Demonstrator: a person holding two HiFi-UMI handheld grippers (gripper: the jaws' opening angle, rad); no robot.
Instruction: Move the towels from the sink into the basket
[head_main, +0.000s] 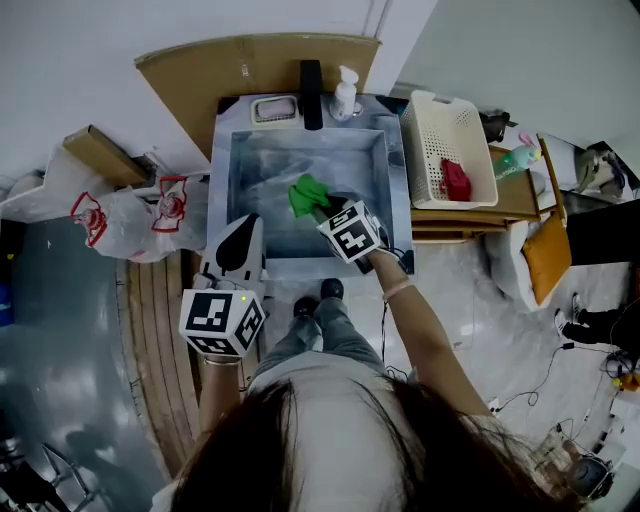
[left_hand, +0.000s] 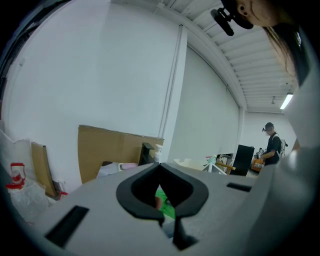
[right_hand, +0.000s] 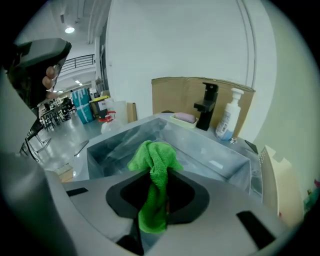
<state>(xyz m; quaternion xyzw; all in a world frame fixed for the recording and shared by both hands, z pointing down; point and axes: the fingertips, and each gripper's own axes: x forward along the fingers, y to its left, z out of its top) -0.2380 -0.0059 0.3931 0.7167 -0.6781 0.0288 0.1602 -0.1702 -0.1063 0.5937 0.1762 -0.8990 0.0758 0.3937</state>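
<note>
Right claw (right_hand: 160, 174) pinches green towel (right_hand: 153, 157) between its jaws, above sink (right_hand: 212, 150).

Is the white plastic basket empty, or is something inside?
Not empty: a red towel lies inside the white plastic basket.

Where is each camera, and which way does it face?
Head view: on the person's head, facing steeply down at the sink; hair, forearms, left gripper and right gripper show.
Left gripper view: on the left gripper, facing almost level toward the cardboard; its shut jaws and hair show.
Right gripper view: on the right gripper, facing down into the sink; jaws clamp the green towel.
Shared: both gripper views show the faucet.
</note>
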